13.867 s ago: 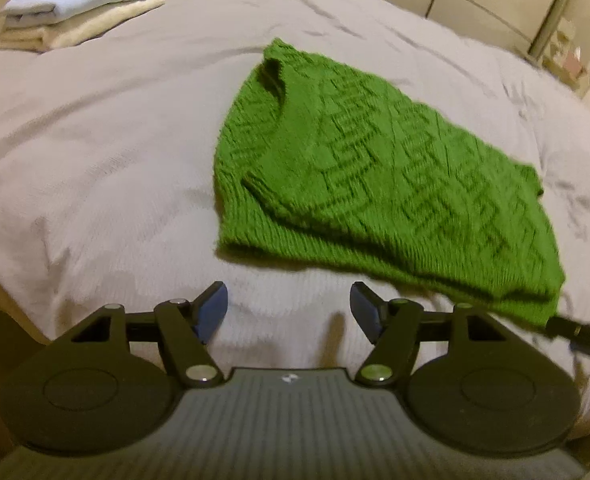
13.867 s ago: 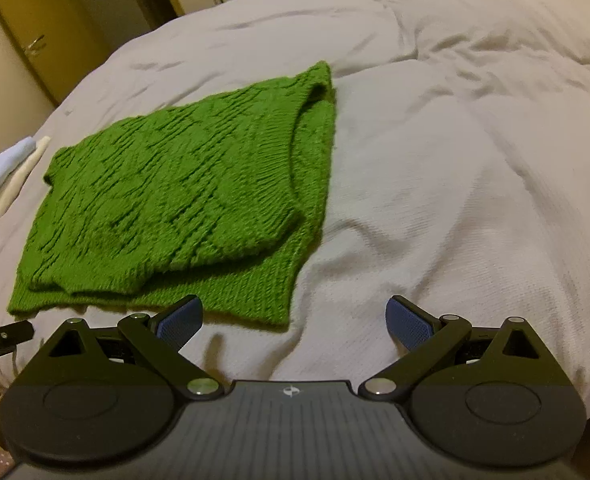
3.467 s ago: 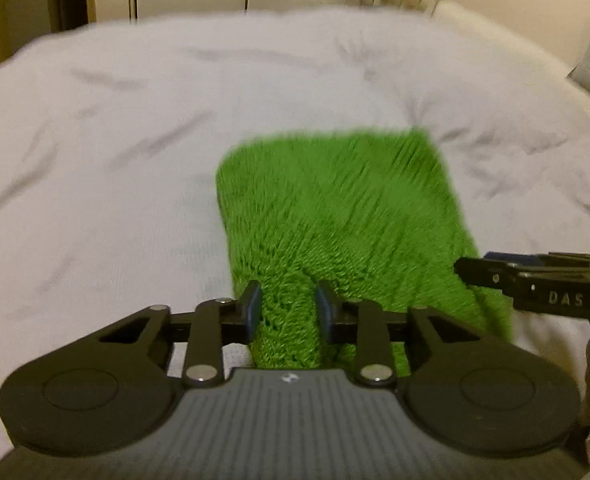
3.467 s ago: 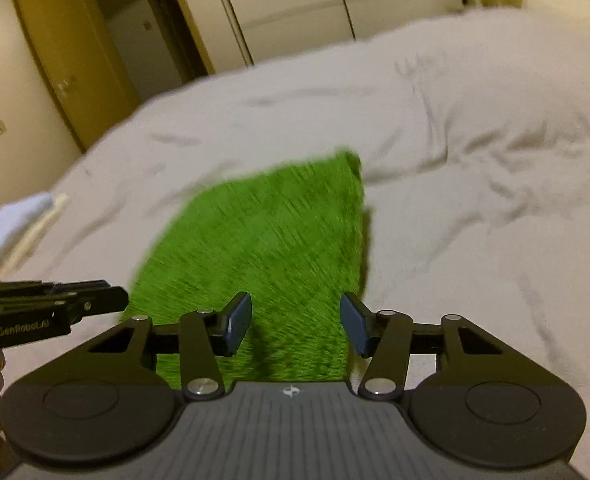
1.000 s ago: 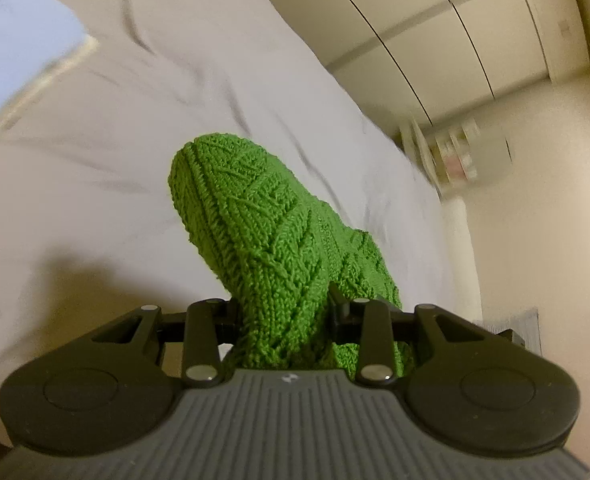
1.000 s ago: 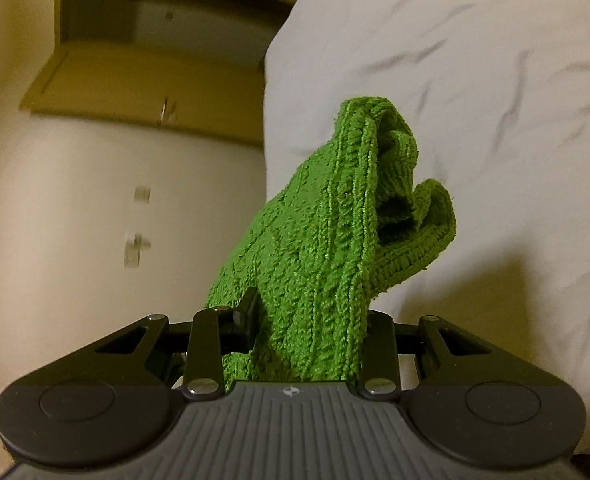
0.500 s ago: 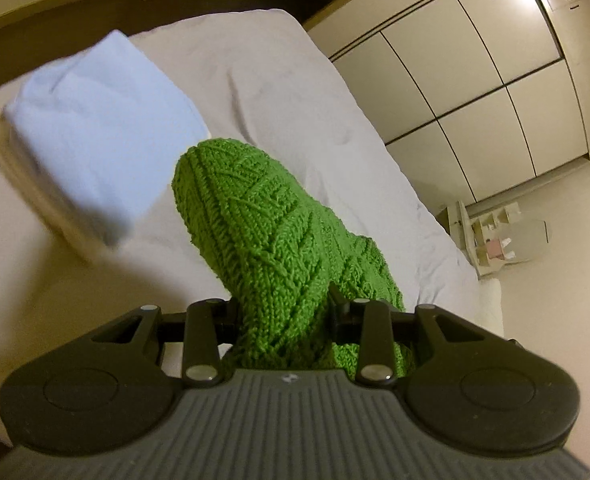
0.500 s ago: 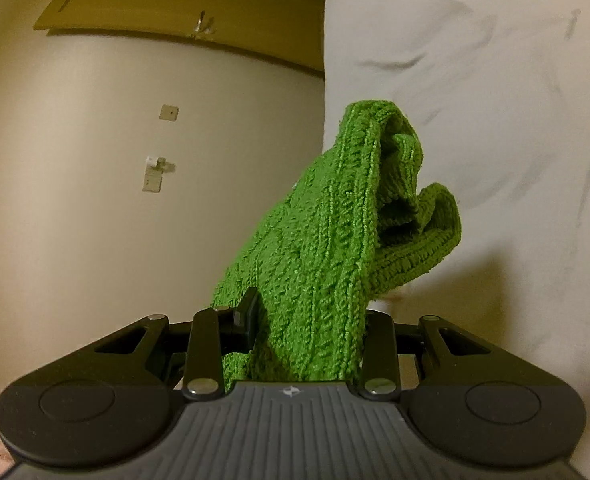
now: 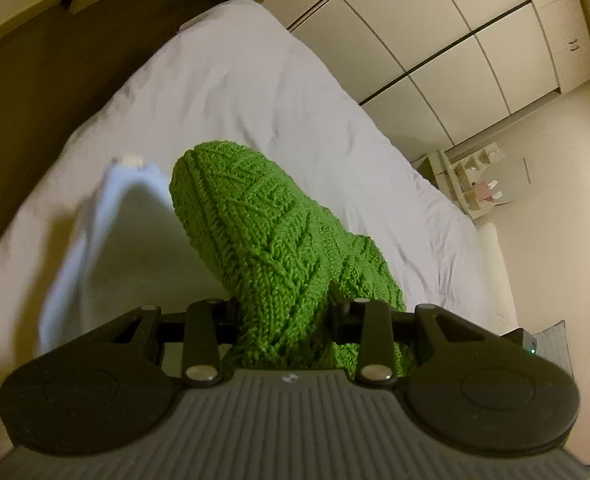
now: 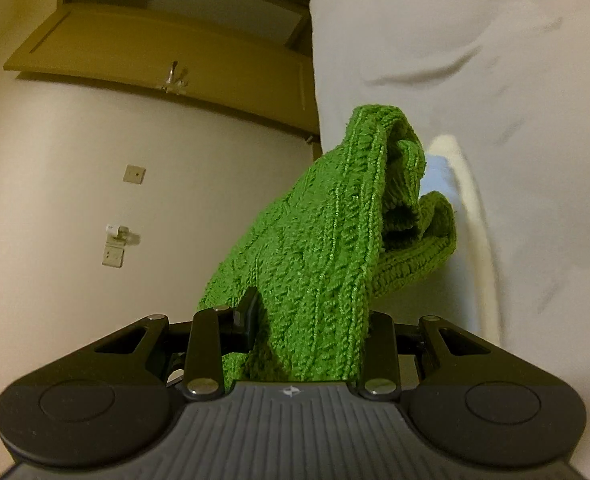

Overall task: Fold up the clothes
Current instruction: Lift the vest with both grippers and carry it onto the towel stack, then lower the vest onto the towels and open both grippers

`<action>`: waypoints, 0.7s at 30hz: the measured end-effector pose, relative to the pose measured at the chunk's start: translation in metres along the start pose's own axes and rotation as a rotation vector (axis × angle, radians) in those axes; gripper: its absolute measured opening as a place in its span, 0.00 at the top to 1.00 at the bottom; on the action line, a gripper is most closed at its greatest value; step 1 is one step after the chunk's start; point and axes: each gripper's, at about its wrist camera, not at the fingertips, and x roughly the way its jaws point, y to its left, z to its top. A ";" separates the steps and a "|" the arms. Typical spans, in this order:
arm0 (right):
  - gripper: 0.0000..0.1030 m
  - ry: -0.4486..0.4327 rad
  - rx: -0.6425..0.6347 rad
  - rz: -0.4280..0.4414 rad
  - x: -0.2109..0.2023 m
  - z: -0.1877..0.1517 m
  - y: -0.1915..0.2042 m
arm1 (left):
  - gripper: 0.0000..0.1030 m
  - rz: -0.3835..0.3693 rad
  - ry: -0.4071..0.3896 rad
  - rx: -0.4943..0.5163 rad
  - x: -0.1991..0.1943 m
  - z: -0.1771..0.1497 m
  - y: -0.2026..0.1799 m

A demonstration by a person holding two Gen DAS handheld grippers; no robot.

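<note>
The folded green knit sweater (image 9: 267, 240) is held between both grippers, above the white bed (image 9: 255, 92). My left gripper (image 9: 283, 316) is shut on one end of it; the knit bulges out past the jaws and hides the pads. My right gripper (image 10: 311, 320) is shut on the other end (image 10: 335, 248). A stack of folded clothes, pale blue over cream (image 9: 95, 248), lies on the bed right behind the sweater, blurred. It also shows in the right wrist view (image 10: 459, 184).
Wardrobe doors (image 9: 447, 48) and a small shelf unit (image 9: 475, 184) stand beyond the bed. The right wrist view shows a cream wall (image 10: 95, 200) and a wooden door (image 10: 167, 44). The bed's corner edge (image 9: 107, 104) drops to dark floor.
Both grippers have carried the sweater toward the folded stack, which now sits much closer and partly behind the sweater. Both grips are unchanged.
</note>
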 end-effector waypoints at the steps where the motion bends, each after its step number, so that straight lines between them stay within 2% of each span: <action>1: 0.66 -0.007 -0.013 0.001 0.009 0.000 -0.004 | 0.69 -0.009 -0.004 0.010 0.004 0.005 0.011; 5: 0.64 -0.022 -0.052 -0.020 0.056 -0.001 -0.018 | 0.68 0.002 -0.002 0.045 0.026 0.013 0.053; 6: 0.60 -0.020 -0.055 -0.037 0.072 -0.001 -0.021 | 0.66 0.018 0.008 0.051 0.033 0.011 0.065; 7: 0.49 -0.016 -0.056 -0.064 0.087 -0.001 -0.025 | 0.64 0.045 0.035 0.037 0.041 0.005 0.074; 9: 0.41 0.014 -0.057 -0.183 0.110 -0.002 -0.033 | 0.57 0.084 0.076 0.007 0.051 -0.004 0.096; 10: 0.43 0.026 -0.063 -0.232 0.117 -0.002 -0.033 | 0.57 0.087 0.082 -0.010 0.053 -0.008 0.103; 12: 0.40 0.023 -0.084 -0.261 0.109 -0.005 -0.025 | 0.56 0.081 0.067 -0.028 0.045 -0.011 0.103; 16: 0.28 0.020 -0.119 -0.314 0.096 -0.009 -0.008 | 0.56 0.131 0.074 -0.005 0.031 -0.018 0.091; 21: 0.28 0.084 -0.083 -0.312 0.084 -0.025 0.003 | 0.56 0.148 0.061 -0.075 0.006 -0.041 0.092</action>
